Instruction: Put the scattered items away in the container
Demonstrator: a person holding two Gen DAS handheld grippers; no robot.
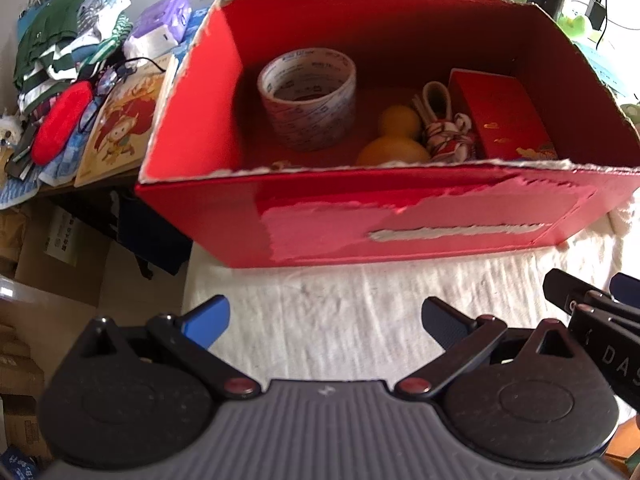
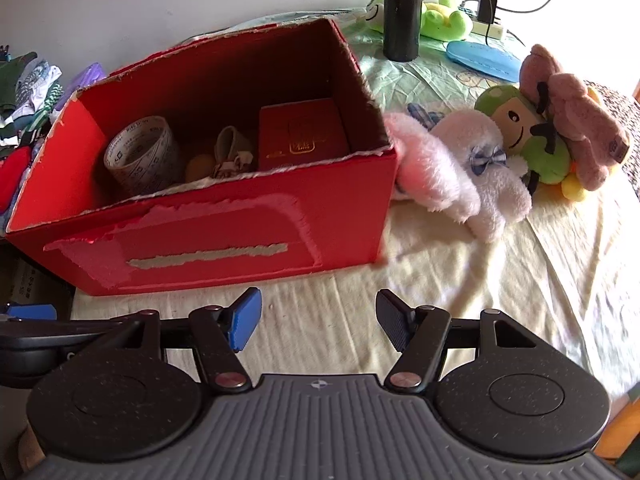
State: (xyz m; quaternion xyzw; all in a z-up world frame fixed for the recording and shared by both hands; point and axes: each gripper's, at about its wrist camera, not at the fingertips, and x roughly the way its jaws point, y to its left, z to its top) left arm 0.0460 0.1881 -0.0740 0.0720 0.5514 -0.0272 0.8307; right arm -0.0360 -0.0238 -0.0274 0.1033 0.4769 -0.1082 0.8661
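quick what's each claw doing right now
left claw: open, holding nothing
right claw: open, holding nothing

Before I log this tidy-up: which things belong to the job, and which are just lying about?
Job:
red box
tape roll
yellow gourd toy
small red box
left tool, open
right tool, open

Lying about:
plush toys
folded clothes
black bottle

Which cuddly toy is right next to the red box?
The pink and white plush with the little blue bow. It lies against the red box's right side, while the green toy and brownish one sit farther away.
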